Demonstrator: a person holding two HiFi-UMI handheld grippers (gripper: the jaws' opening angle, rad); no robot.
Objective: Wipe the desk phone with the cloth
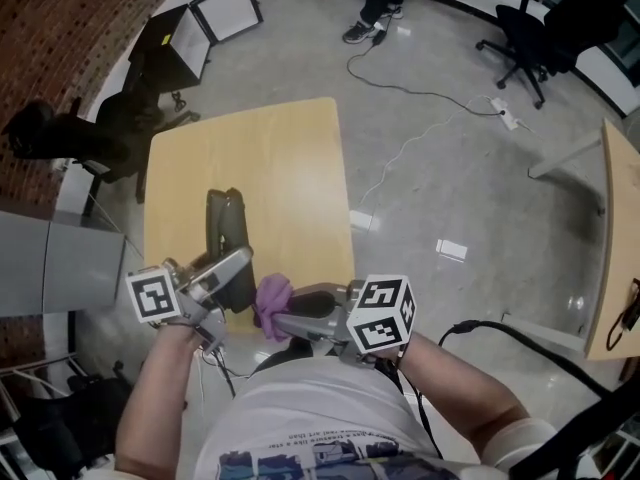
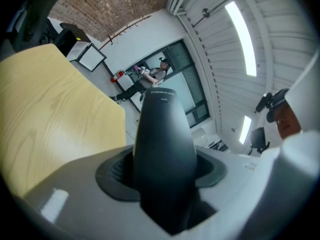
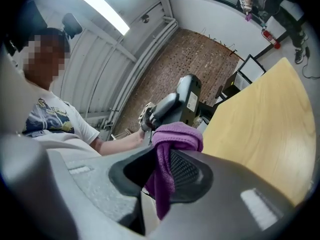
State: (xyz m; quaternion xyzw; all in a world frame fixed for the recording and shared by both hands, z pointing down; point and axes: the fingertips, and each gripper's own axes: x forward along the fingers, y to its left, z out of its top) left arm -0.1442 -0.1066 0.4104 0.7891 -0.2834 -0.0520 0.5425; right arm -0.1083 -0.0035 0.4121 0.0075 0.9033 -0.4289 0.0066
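A pale wooden surface lies under the dark desk phone. In the head view the phone's long axis runs from 12 to 6 o'clock over the near-left part of the surface; whether it rests there or is lifted cannot be told. The left gripper reaches in from 8 o'clock, its fingers closed across the phone's near half and held partly apart by the dark body between them. The right gripper, at 4 o'clock of that grip, has its fingers pinched on a bunched purple cloth. The cloth is just beside the phone's near end, with the phone at about 11 o'clock from it. The right hand looks like the wiping hand, and a stroke toward 12 o'clock would follow the phone's length while the left steadies it.
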